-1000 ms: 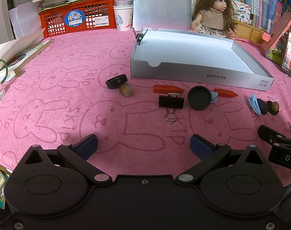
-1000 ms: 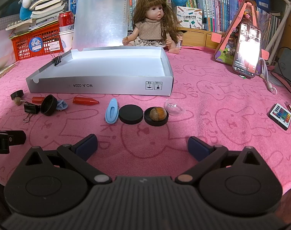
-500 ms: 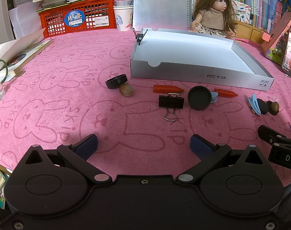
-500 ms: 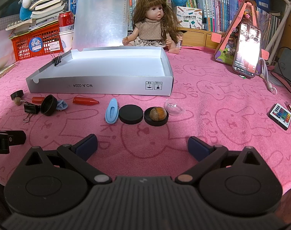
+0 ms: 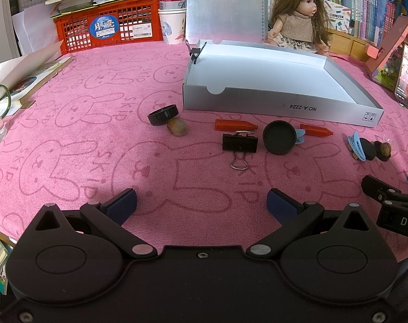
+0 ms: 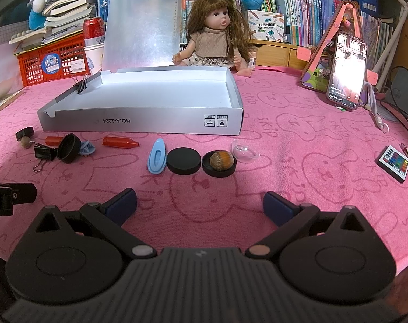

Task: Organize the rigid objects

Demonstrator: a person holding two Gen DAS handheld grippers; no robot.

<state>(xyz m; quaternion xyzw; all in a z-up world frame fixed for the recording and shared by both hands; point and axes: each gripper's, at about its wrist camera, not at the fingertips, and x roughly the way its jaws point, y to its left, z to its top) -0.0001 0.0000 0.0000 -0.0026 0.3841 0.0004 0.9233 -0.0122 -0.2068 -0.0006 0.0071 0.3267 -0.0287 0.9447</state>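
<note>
Pink towelling cloth (image 5: 69, 123) printed with rabbits covers the table. On it, far centre, a shallow silver box (image 6: 139, 122) lies with its long axis left to right, lid (image 6: 142, 24) standing upright behind it, interior bare; a small binder clip (image 6: 81, 84) grips its far-left wall. Small items sit in a loose row just near of the box front. Left group, left wrist view: black ring cap (image 5: 163, 114) touching a nut (image 5: 177, 127); orange crayon tip (image 5: 235, 125), long axis left-right, point to the right; black binder clip (image 5: 240, 143), wire handle toward the near side; black round lid (image 5: 279, 137) tilted on edge against a blue clip (image 5: 299, 136); second orange tip (image 5: 315, 130), point also right. Right group, clearer in the right wrist view: blue hair clip (image 6: 157, 155), long axis near-far; flat black disc (image 6: 183, 160); black cap holding an acorn-like nut (image 6: 221, 160); clear plastic dome (image 6: 244, 150). Only the right wrist view shows the remote (image 6: 393, 163) and phone (image 6: 346, 71) at right. Left gripper (image 5: 201, 204) and right gripper (image 6: 200, 204) both hover over the near cloth, jaws spread wide, nothing between them.
</note>
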